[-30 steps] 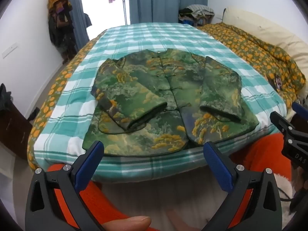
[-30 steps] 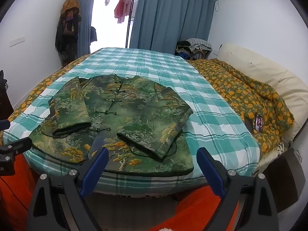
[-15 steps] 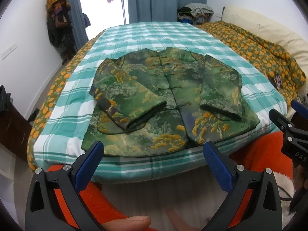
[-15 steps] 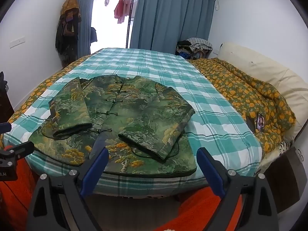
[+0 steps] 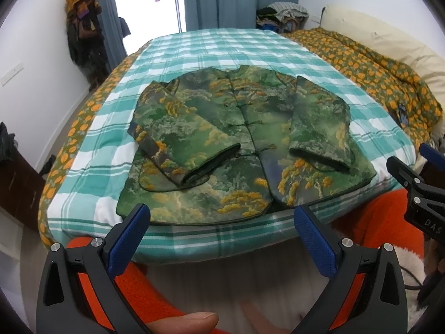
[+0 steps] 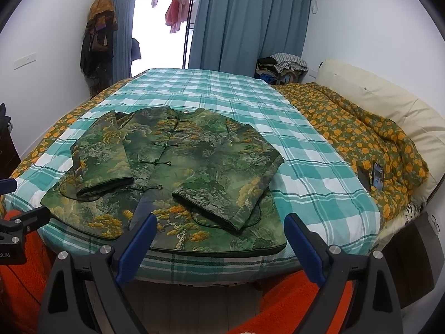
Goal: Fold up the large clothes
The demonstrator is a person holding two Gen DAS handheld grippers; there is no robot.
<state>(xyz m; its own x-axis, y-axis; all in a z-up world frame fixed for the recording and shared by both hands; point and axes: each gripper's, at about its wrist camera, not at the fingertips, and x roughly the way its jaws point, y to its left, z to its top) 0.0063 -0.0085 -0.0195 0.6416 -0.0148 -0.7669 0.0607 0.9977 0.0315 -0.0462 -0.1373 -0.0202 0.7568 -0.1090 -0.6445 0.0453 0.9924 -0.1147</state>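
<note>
A green jacket with yellow tree print (image 5: 242, 144) lies flat, front up, on the teal checked bed cover (image 5: 222, 47). Both sleeves are folded inward over the body. Its hem lies at the near bed edge. It also shows in the right wrist view (image 6: 178, 172). My left gripper (image 5: 221, 228) is open and empty, held just short of the hem's middle. My right gripper (image 6: 218, 236) is open and empty, in front of the hem's right part. The right gripper's side shows at the right of the left wrist view (image 5: 411, 183).
An orange-patterned quilt (image 6: 361, 139) and a cream pillow (image 6: 389, 105) lie along the bed's right side, with a phone (image 6: 377, 175) on the quilt. Blue curtains (image 6: 244, 19), hanging coats (image 6: 97, 39) and a clothes pile (image 6: 283, 64) stand behind. Orange fabric (image 5: 372, 220) is below the grippers.
Both grippers have edged slightly closer to the bed. The jacket has not moved.
</note>
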